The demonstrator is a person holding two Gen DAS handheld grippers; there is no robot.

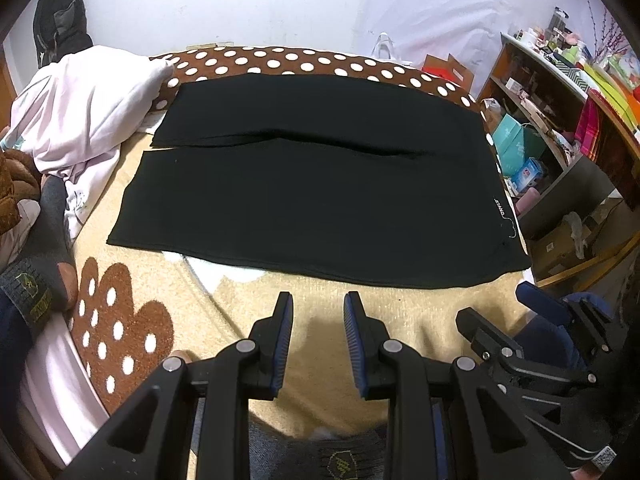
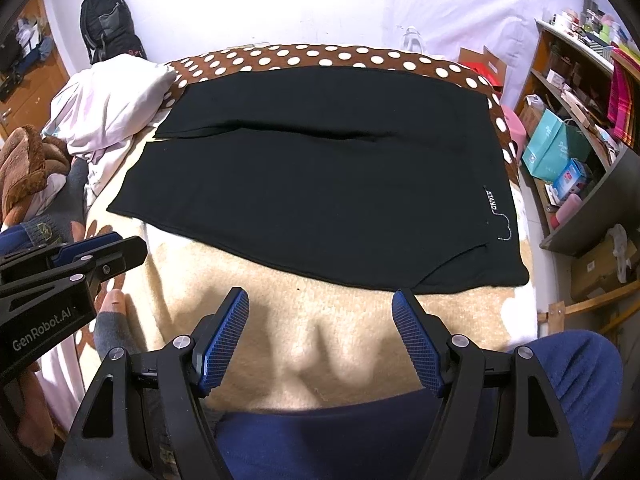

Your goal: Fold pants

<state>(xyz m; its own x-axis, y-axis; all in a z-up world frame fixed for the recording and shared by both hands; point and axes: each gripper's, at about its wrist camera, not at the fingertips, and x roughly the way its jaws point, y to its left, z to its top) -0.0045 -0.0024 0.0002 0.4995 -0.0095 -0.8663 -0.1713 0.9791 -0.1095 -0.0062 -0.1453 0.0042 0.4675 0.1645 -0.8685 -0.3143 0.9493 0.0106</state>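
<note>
Black pants (image 1: 312,196) lie flat on the bed, folded across their length, with a dark seam line between the two legs running left to right. White lettering sits near the pants' (image 2: 312,192) right edge. My left gripper (image 1: 318,300) hovers above the beige blanket just short of the pants' near hem, jaws apart, nothing between them. My right gripper (image 2: 320,296) hangs over the blanket near the same hem, jaws wide apart and empty. The right gripper (image 1: 532,312) also shows at the lower right of the left wrist view, and the left gripper (image 2: 120,246) at the left of the right wrist view.
A beige blanket (image 1: 240,320) with brown polka-dot patches covers the bed. Crumpled pale bedding (image 1: 88,112) and a black backpack (image 2: 106,20) sit at the far left. Cluttered shelves (image 1: 560,120) stand to the right. A socked foot (image 1: 44,240) rests at the left edge, a blue-clad knee (image 2: 572,376) lower right.
</note>
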